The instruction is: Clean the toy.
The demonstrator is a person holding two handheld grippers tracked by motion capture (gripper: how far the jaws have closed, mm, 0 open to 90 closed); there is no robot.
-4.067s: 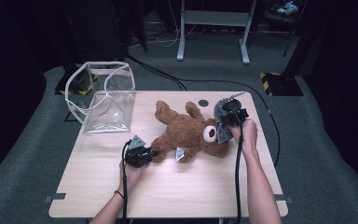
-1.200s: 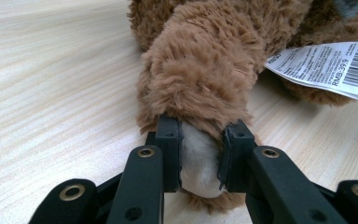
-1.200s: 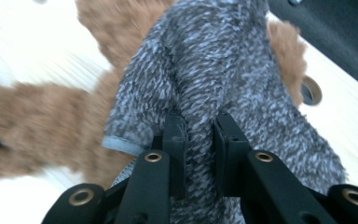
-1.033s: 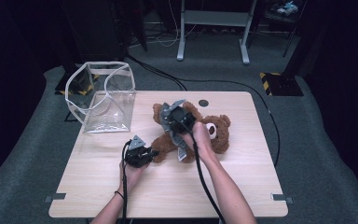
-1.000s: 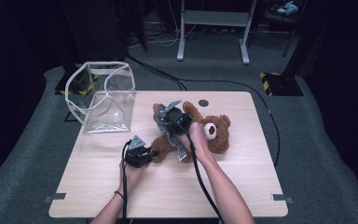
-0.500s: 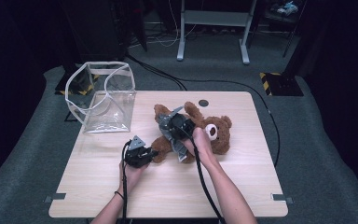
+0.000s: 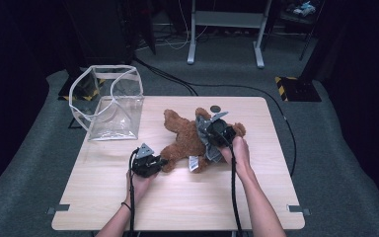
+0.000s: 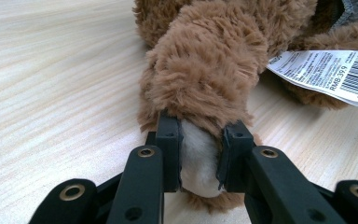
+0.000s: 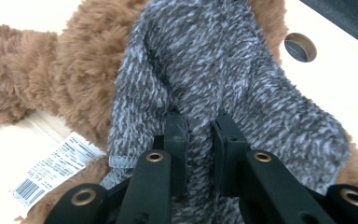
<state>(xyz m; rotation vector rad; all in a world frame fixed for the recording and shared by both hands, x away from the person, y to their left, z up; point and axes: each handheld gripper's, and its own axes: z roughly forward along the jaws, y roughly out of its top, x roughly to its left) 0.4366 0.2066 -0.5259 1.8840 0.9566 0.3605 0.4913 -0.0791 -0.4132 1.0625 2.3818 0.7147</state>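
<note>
2 tongs are engaged: the left tongs [image 8: 199,161] pinch the teddy bear's paw [image 8: 196,158] on the desk [image 7: 103,187], the right tongs [image 9: 199,154] pinch its grey knitted garment [image 9: 223,70]. The paw should be anchored while the garment is drawn gently.

- The right gripper [image 9: 199,140] pinches a fold of grey knit cloth [image 9: 223,70] between its black jaws.
- The cloth lies over a brown teddy [image 9: 70,70].
- A white tag [image 9: 56,170] sits lower left.
- A round hole [image 9: 300,46], seemingly in the table [image 9: 354,79], shows upper right.
</note>
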